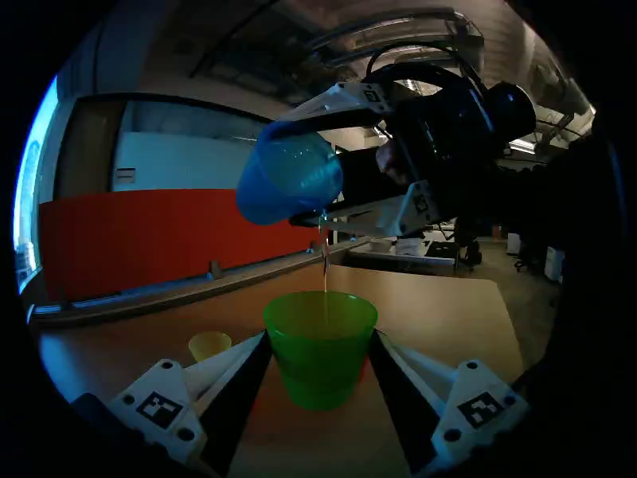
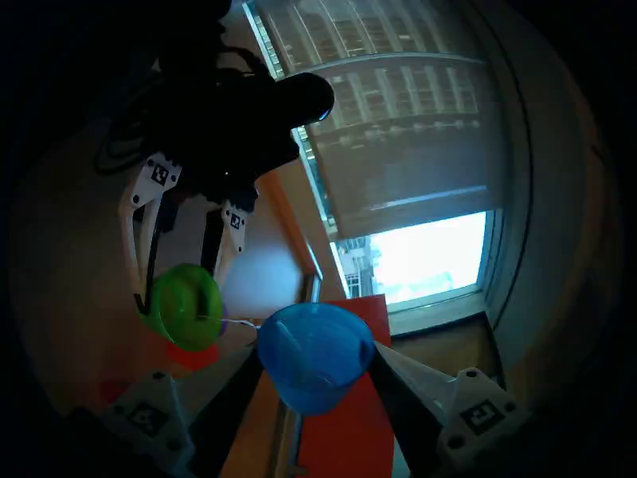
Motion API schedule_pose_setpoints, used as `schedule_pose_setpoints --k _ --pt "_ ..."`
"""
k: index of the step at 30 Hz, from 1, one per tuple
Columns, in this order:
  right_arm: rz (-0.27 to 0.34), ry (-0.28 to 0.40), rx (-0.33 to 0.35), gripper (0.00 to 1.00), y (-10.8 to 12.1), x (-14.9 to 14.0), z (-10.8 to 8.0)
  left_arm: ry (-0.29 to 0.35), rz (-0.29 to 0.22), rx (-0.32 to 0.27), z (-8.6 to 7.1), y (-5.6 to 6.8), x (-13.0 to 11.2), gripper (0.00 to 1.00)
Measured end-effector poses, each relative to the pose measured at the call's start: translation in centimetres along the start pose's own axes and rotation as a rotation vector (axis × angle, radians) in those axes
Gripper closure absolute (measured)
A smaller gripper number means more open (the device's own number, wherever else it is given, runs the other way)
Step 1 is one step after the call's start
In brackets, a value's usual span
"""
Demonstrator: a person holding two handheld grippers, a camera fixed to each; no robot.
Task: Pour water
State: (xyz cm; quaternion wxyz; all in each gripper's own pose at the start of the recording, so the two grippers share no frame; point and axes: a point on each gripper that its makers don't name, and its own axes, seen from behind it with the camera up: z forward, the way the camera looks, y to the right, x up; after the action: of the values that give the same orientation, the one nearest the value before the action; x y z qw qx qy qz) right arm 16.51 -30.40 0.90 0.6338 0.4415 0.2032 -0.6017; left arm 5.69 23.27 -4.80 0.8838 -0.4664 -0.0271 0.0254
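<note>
In the left gripper view my left gripper [image 1: 320,358] is shut on an upright green cup [image 1: 320,350] over the wooden table [image 1: 446,311]. Above it my right gripper [image 1: 318,171] holds a blue cup [image 1: 288,177] tipped on its side, and a thin stream of water [image 1: 325,267] falls from its rim into the green cup. In the right gripper view my right gripper [image 2: 316,368] is shut on the blue cup [image 2: 315,357]. Beyond it the green cup [image 2: 185,307] sits between the left gripper's fingers [image 2: 127,231], with a thread of water [image 2: 239,321] between the two cups.
A small yellow cup [image 1: 209,345] stands on the table at the left, close to my left finger. A red partition [image 1: 159,235] runs behind the table's far edge. A bright window [image 2: 422,259] and blinds take up the right gripper view's right side.
</note>
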Motion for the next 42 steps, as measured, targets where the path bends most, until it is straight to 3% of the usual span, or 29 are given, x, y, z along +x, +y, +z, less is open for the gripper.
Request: schedule_pose_setpoints --k 42 --pt "-0.060 0.007 -0.011 0.10 0.0 1.4 -0.4 0.000 0.000 -0.006 -0.1 0.2 0.0 0.17"
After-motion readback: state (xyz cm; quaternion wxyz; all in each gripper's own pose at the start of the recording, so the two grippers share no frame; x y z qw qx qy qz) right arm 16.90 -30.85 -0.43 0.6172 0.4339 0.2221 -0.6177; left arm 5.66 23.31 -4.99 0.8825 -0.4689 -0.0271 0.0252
